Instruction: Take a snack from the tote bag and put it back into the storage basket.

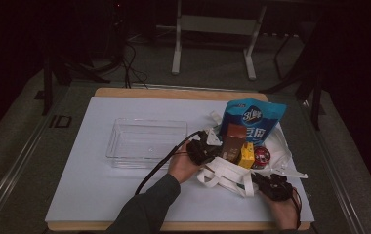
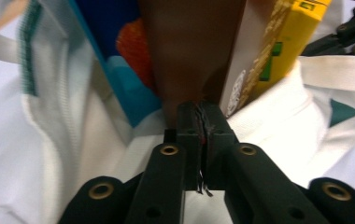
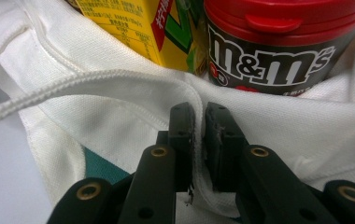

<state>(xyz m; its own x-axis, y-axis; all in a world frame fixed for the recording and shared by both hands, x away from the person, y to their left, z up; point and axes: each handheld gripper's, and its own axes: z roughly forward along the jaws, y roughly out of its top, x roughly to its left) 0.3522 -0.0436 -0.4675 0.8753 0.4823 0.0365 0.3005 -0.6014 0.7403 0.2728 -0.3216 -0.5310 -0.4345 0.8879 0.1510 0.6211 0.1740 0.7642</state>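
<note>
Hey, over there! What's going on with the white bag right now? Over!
Left hand-held gripper shut on brown packet. Right hand-held gripper shut on white bag rim. Yellow box, candy tub inside.

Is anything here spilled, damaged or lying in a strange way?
Nothing is spilled or damaged. The white bag lies on its side, with the blue packet, brown packet, yellow box and red-lidded jar poking out, while the clear tray holds nothing.

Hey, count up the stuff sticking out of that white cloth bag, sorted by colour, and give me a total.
Blue: 1, the blue crinkly snack packet
Brown: 1, the brown flat pouch
Yellow: 1, the yellow cardboard carton
Red-lidded: 1, the dark round candy tub with a red lid
Total: 4, all in the white cloth bag
</note>
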